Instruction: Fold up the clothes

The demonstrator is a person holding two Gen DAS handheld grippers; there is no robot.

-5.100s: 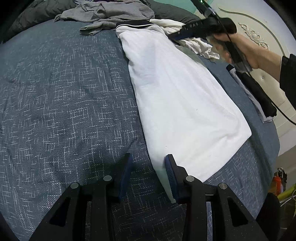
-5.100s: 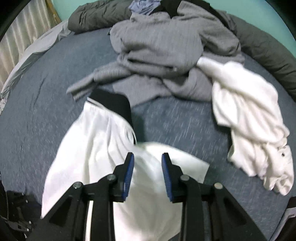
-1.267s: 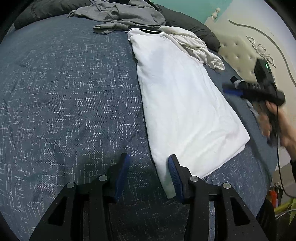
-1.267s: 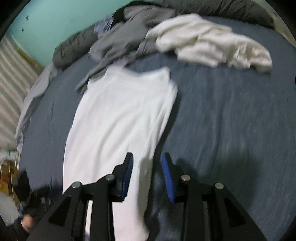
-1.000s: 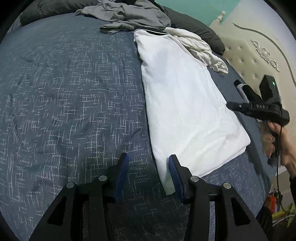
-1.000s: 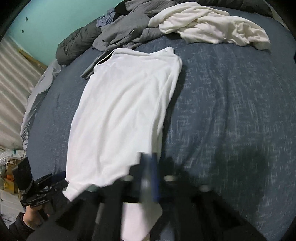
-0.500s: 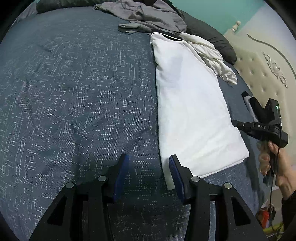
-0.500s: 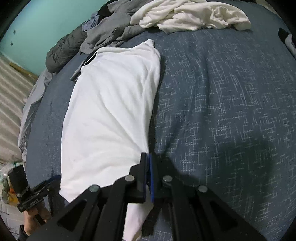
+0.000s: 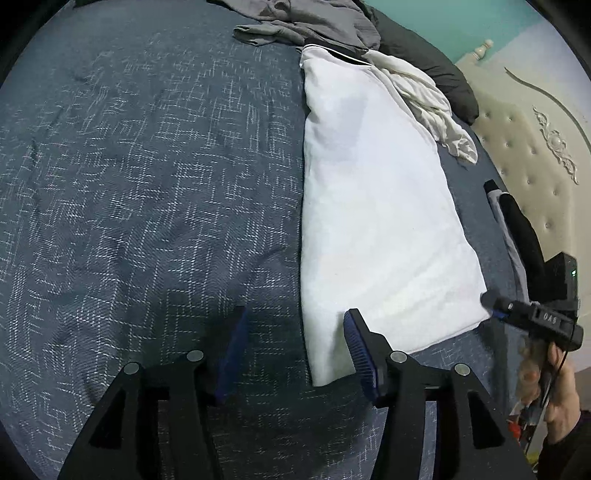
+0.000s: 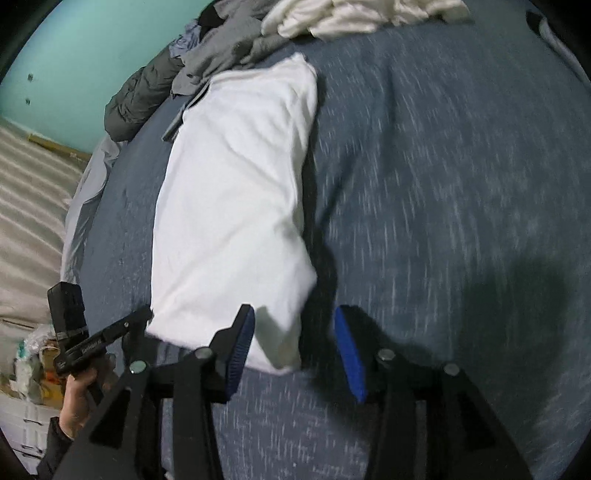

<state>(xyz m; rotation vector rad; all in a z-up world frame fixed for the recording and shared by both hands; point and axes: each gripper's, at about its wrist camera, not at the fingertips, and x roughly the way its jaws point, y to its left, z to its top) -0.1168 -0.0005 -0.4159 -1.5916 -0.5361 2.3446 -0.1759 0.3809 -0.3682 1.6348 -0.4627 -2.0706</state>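
Left wrist view: left hand-held gripper (image 9: 293, 350) points down at the bed (image 9: 147, 184) with its dark blue patterned cover, jaws fairly wide and opening, nothing pinched; the near left corner of the white garment (image 9: 376, 206) lies between the blue pads, right pad at the hem, left pad over bare cover. The garment is folded into a long narrow strip running away from the camera, dark collar trim at the far end. Past it sits a pile of grey clothes (image 9: 314, 22), a crumpled white garment (image 9: 424, 96) just beside the strip's far right edge, and a dark pillow (image 9: 424, 62) behind. A dark folded item (image 9: 521, 236) lies at the bed's right edge near the tufted headboard (image 9: 532, 155). Right hand-held gripper (image 9: 493, 306) comes in from the right, held by a hand (image 9: 557, 380), tip at the strip's near right corner; jaw spread not readable from this angle. Right wrist view: some motion blur. Right hand-held gripper (image 10: 293, 347) has its jaws mid-wide and opening, the strip's near corner sitting loose between the pads, closer to the left pad, not gripped. The white strip runs up toward the grey pile (image 10: 229, 48) and the crumpled white garment (image 10: 362, 14). Left hand-held gripper (image 10: 146, 315) shows at lower left, held by a hand (image 10: 79, 391) in a dark sleeve, tip at the strip's other near corner. Teal wall (image 10: 92, 48) behind.
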